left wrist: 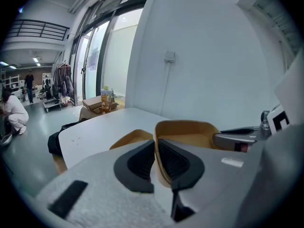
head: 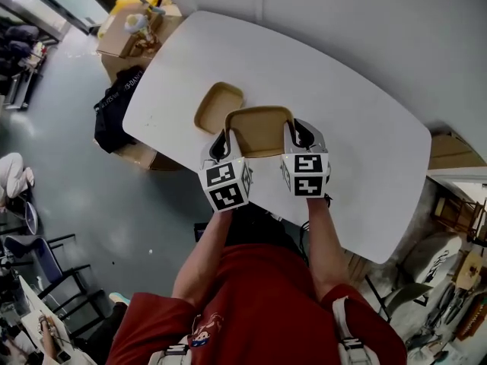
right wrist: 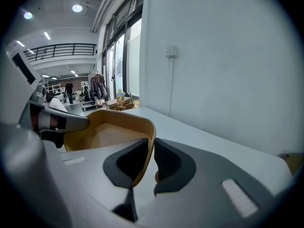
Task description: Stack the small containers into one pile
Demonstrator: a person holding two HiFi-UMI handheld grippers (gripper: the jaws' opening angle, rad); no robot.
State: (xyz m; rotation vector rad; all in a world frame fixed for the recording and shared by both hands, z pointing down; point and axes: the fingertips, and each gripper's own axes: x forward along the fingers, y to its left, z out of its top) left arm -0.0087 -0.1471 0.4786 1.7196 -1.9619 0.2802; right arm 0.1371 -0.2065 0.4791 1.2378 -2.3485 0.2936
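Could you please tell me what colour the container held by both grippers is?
The container is tan; the head view shows it best.

Open lab hall is indicated: white desk (head: 365, 150) on grey floor (head: 91, 204), cardboard boxes (head: 122, 44) stacked beside the desk's end, tall glazing (left wrist: 114, 56) and railed mezzanine (left wrist: 40, 30) seen beyond the desk.

A white table (head: 365, 128) with rounded corners stands against a pale wall, its top plain and smooth. One tan container (head: 218, 105) lies directly on it, open side up, toward the left end and well in from the edges. A second tan container (head: 259, 130) shows just beside it, nearer the person — whether it touches the top cannot be told.
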